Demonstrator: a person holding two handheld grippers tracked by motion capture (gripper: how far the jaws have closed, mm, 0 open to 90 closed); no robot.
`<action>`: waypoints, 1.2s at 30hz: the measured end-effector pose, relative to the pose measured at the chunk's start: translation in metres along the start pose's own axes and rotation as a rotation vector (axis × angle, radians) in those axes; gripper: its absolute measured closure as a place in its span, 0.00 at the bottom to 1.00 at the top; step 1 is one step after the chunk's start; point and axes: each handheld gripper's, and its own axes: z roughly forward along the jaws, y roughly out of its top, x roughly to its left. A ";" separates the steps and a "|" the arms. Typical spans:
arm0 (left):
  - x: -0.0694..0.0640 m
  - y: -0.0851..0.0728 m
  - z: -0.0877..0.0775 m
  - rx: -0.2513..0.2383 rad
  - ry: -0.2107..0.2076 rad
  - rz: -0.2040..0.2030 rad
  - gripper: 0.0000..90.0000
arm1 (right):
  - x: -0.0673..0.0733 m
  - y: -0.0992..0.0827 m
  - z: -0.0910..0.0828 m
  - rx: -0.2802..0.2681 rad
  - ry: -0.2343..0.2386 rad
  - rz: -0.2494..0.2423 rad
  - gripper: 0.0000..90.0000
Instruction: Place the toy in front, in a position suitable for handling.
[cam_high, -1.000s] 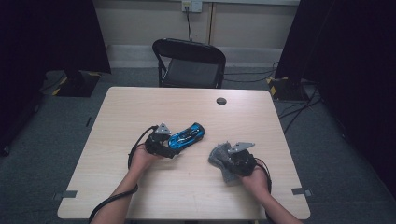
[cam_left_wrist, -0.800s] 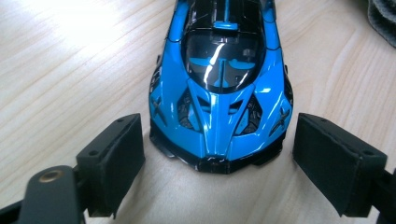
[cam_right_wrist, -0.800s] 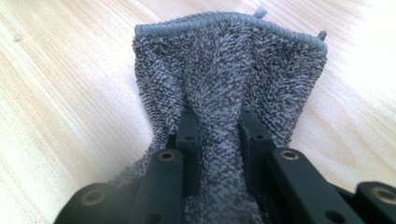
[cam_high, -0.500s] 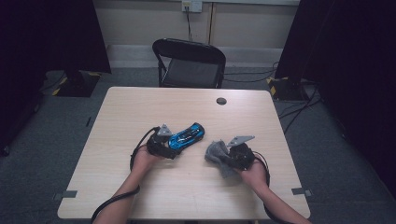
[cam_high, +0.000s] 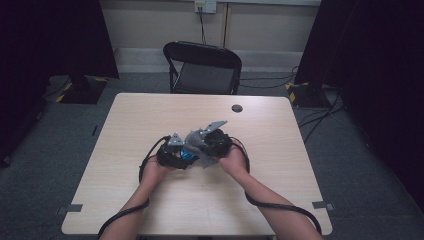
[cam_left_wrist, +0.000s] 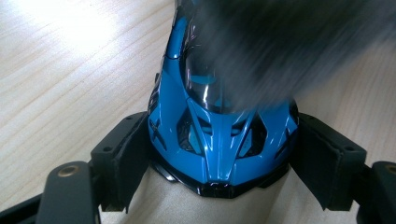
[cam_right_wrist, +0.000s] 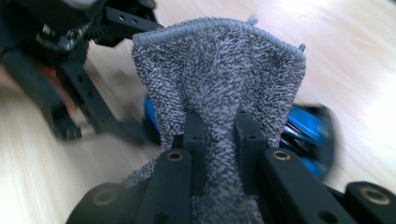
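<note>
Mid-worktop (cam_high: 280, 150), the left gripper (cam_left_wrist: 219, 158) clamps the blue toy car (cam_left_wrist: 219, 140) by its sides, its 2 jaws just closing in. The right gripper (cam_right_wrist: 219, 135) pinches a grey cloth (cam_right_wrist: 219, 74), draped over the car's roof.

a pale wood-grain tabletop (cam_high: 150, 120) stands on grey carpet. near its far edge, right of the middle, lies a small dark round disc (cam_high: 237, 108). at the middle a blue toy car (cam_left_wrist: 219, 140) rests on the wood. the person's forearms lie across the near half.
</note>
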 end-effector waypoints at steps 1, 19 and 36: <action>0.000 0.000 0.000 -0.004 0.000 -0.004 0.26 | 0.002 0.002 0.006 0.000 0.012 -0.002 0.87; 0.001 -0.001 -0.002 0.001 0.009 0.012 0.26 | 0.012 0.011 0.029 0.094 -0.017 -0.077 0.87; 0.000 -0.001 -0.001 -0.001 -0.005 -0.004 0.26 | -0.038 0.004 0.016 0.141 -0.072 0.027 0.87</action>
